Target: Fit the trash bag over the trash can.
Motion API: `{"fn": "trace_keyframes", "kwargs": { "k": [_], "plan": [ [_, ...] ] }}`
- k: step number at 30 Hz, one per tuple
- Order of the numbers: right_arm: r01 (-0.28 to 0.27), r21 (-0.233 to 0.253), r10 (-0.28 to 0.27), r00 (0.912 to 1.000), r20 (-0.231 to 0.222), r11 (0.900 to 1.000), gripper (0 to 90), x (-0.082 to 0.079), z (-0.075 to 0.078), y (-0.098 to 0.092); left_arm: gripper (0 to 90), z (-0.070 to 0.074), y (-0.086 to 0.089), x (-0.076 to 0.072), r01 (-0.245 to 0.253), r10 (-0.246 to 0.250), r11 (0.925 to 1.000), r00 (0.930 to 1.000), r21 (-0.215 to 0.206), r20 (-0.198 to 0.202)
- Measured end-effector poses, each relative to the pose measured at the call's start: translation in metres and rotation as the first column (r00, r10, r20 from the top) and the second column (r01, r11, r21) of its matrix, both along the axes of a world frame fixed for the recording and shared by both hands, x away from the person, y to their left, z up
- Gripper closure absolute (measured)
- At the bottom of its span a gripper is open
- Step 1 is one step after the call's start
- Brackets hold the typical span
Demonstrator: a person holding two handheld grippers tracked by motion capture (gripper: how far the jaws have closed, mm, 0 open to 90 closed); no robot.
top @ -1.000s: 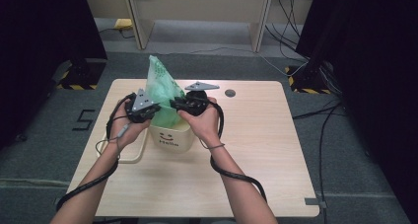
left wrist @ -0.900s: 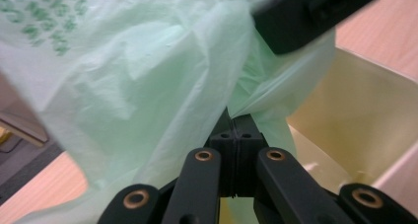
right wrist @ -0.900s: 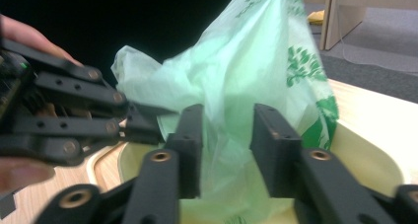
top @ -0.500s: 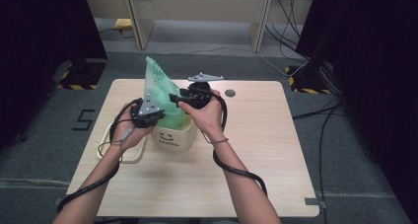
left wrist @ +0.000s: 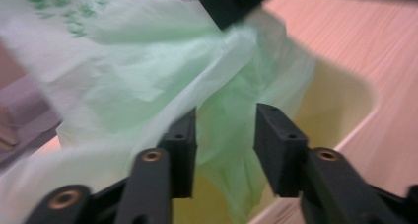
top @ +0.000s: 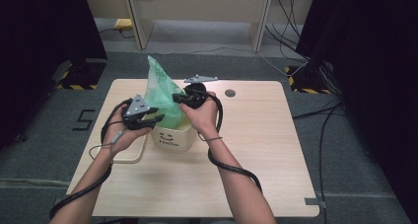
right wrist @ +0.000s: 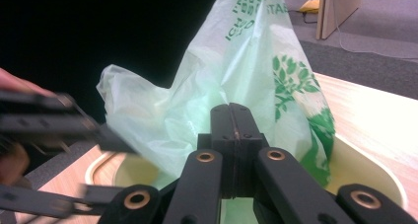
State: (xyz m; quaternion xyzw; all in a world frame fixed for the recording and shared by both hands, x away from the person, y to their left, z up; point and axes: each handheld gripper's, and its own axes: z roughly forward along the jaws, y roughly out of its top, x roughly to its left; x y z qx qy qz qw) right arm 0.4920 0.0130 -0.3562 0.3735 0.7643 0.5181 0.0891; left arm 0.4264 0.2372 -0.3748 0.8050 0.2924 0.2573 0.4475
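A thin green plastic bag (top: 160, 92) stands up in a point out of a cream bin (top: 173, 138) with a smiley face and "Hello" on its front. In the high view my right gripper (top: 178, 98) is at the bag's right side above the bin. In the right gripper view its jaws are pressed together (right wrist: 232, 135) against the bag (right wrist: 246, 71), seemingly pinching the film. My left gripper (top: 154, 116) sits at the bag's lower left. Its jaws stand apart (left wrist: 223, 135) with loose folds of the bag (left wrist: 148, 71) between them, over the bin's mouth (left wrist: 335, 91).
A cream tray or lid (top: 132, 154) lies on the wooden table (top: 256, 150) left of the bin. A small dark round hole (top: 229, 93) sits in the tabletop at the back. Cables hang from both grippers. Grey floor and desk legs lie beyond.
My right gripper lifted toward the far side, then came back down and left against the bag. My left gripper edged right toward the bag. The bag's peak has hardly moved.
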Motion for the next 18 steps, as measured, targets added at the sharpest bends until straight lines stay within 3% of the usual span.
{"fn": "trace_keyframes", "kwargs": {
  "k": [2,3,8,9,10,11,13,18],
  "plan": [
    [0.0,0.003,0.0,1.0,0.001,1.0,90.0,-0.002,-0.002,-0.005,56.0,0.003,0.009,-0.006,-0.01,0.011,0.9989,0.9999,-0.047,0.011],
    [0.0,0.001,0.0,1.0,0.0,1.0,90.0,-0.003,-0.004,-0.007,54.5,0.003,0.009,-0.006,-0.01,0.011,0.9989,0.9999,-0.047,0.011],
    [0.001,0.009,-0.001,1.0,-0.002,1.0,90.0,-0.009,-0.01,-0.016,50.6,0.011,0.033,-0.006,-0.078,0.079,0.9843,0.9969,-0.158,0.001],
    [-0.001,0.007,0.001,1.0,0.001,1.0,90.0,-0.011,-0.011,-0.017,50.0,0.011,0.033,-0.006,-0.078,0.079,0.9843,0.9969,-0.158,0.001],
    [0.0,0.005,0.0,1.0,0.003,1.0,90.0,-0.013,-0.012,-0.018,48.7,0.014,0.037,-0.004,-0.096,0.097,0.9775,0.9953,-0.188,-0.003],
    [0.0,0.005,0.0,1.0,0.003,1.0,90.0,-0.013,-0.012,-0.018,47.8,0.014,0.037,-0.004,-0.096,0.097,0.9775,0.9953,-0.188,-0.003],
    [0.0,0.006,0.0,1.0,0.005,1.0,90.0,-0.014,-0.013,-0.021,46.2,0.02,0.04,0.0,-0.119,0.122,0.9685,0.9925,-0.219,-0.001],
    [-0.01,0.004,0.01,0.9999,0.01,1.0,90.0,-0.017,-0.013,-0.019,42.2,0.03,0.041,0.001,-0.122,0.129,0.9517,0.9916,-0.282,0.008]
  ]
}}
